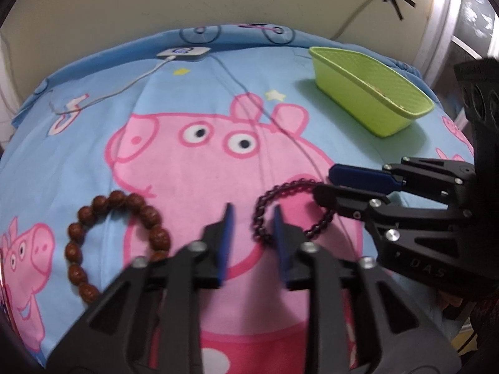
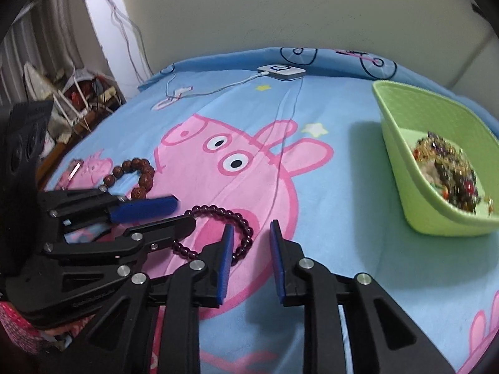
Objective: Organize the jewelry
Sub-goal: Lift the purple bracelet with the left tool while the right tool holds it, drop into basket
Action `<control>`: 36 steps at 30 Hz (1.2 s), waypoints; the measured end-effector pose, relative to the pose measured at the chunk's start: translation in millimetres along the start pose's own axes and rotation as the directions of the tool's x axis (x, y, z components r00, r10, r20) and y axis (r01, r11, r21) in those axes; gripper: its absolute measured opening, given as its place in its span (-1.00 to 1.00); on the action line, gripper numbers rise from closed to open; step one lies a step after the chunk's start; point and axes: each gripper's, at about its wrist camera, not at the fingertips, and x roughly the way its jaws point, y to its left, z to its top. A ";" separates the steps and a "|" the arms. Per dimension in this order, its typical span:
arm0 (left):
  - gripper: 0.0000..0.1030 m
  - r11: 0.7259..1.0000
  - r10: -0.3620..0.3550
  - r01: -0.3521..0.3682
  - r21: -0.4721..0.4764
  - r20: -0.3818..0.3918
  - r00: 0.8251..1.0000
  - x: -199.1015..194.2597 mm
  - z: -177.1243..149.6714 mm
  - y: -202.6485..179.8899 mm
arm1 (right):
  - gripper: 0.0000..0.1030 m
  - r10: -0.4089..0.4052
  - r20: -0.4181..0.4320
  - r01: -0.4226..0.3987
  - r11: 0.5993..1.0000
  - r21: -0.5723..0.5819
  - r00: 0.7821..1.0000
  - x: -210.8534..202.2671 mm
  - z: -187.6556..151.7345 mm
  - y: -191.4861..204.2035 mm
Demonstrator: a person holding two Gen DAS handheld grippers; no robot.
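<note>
While left hand-held gripper (image 1: 252,215) and right hand-held gripper (image 2: 249,227) gape, purple bracelet (image 2: 215,209) lies at their tips.

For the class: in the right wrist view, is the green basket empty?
No. The green basket already holds a tangled heap of beaded jewelry on its floor.

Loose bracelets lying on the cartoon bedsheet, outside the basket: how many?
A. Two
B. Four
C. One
A: only the brown bead bracelet and the dark purple bead bracelet lie on the sheet; the other jewelry sits in the green basket.
</note>
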 end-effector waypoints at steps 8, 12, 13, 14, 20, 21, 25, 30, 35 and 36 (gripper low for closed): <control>-0.35 1.000 -0.004 0.004 0.008 0.015 1.000 -1.5 -2.6 -0.8 | -1.00 0.013 0.005 -0.013 0.999 -0.030 1.000 -2.7 -2.3 2.5; -0.87 0.999 -0.022 0.021 0.045 0.017 1.000 2.1 -0.4 -11.3 | -1.00 0.037 0.059 -0.037 0.999 -0.007 0.998 -15.4 -3.0 -1.7; -0.87 0.999 -0.032 0.032 0.042 0.015 0.999 3.0 1.1 -10.9 | -1.00 0.038 0.072 -0.038 0.999 -0.005 0.997 -18.7 -2.4 -1.8; -0.87 0.998 -0.048 0.048 0.037 0.011 0.999 4.3 3.4 -10.4 | -1.00 0.040 0.086 -0.040 0.999 -0.003 0.995 -22.3 -1.9 -2.6; -0.87 0.989 -0.150 0.150 0.002 0.036 0.988 -3.4 36.2 -15.8 | -1.00 0.023 0.194 -0.029 0.999 0.028 0.981 -55.2 11.2 -19.2; -0.87 0.987 -0.163 0.163 0.004 0.046 0.986 -5.9 44.5 -19.4 | -1.00 0.009 0.222 -0.018 0.999 0.037 0.975 -63.8 14.4 -25.5; -0.87 0.981 -0.194 0.192 0.039 0.084 0.977 -11.0 77.5 -44.7 | -1.00 -0.037 0.291 0.008 0.995 0.100 0.956 -88.8 20.4 -56.0; -0.86 0.978 -0.204 0.196 0.078 0.120 0.972 2.4 126.1 -88.4 | -1.00 -0.119 0.365 0.028 0.969 0.245 0.923 -108.6 28.5 -116.3; -0.85 0.989 -0.141 0.135 0.061 0.101 0.985 42.3 159.5 -112.5 | -1.00 -0.214 0.320 0.071 0.912 0.405 0.923 -93.6 26.1 -173.6; -0.85 0.987 -0.158 0.155 0.037 0.094 0.983 44.3 157.1 -108.4 | -1.00 -0.203 0.327 0.048 0.903 0.427 0.923 -95.3 19.4 -178.7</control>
